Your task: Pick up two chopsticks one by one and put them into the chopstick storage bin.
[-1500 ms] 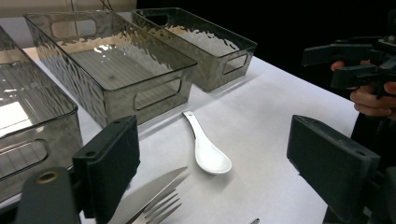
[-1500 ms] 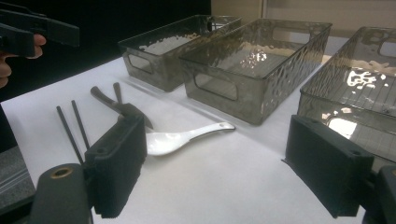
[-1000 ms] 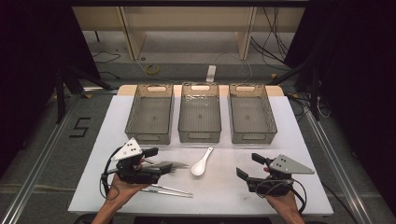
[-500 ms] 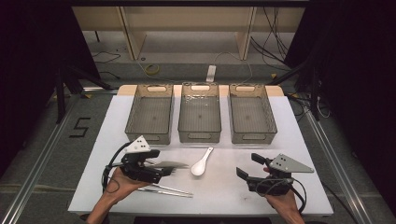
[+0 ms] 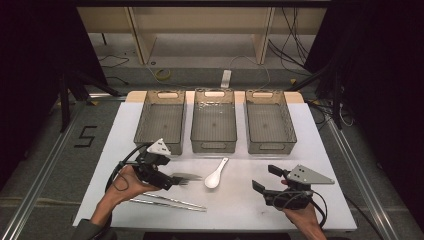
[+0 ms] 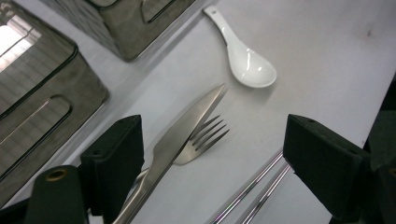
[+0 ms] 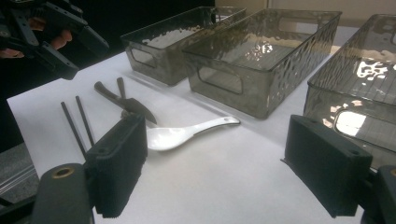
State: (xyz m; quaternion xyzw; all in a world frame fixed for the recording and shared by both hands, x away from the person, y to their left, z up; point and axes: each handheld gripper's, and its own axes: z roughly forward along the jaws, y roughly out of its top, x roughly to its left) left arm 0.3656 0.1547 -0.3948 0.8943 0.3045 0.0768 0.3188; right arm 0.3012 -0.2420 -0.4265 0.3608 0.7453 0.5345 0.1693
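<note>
- Left claw (image 5: 172, 184) hangs low over the near-left worktop (image 5: 310, 150), jaws spread wide with nothing held; in the left gripper view the knife (image 6: 182, 133) and fork (image 6: 201, 142) lie between them.
- The knife crosses over the fork, so the fork's handle is hidden and only its tines peek out; the knife's handle runs out of the frame's bottom edge.
- From the high view both are a blurred glint at the claw's tip, hard to separate.
- Chopsticks (image 5: 167, 201) lie just nearer the person, partly under the left hand (image 5: 127, 184).
- Right claw (image 5: 265, 179) rests near the front-right edge, wide open, nothing in it.
- White spoon (image 5: 216, 175) sits between the two claws, with bare worktop all around it.
- Three clear bins (image 5: 213, 122) line the far edge, narrow gaps between them.
- On the floor at left, a marked "5" (image 5: 86, 136) reads clearly.
</note>
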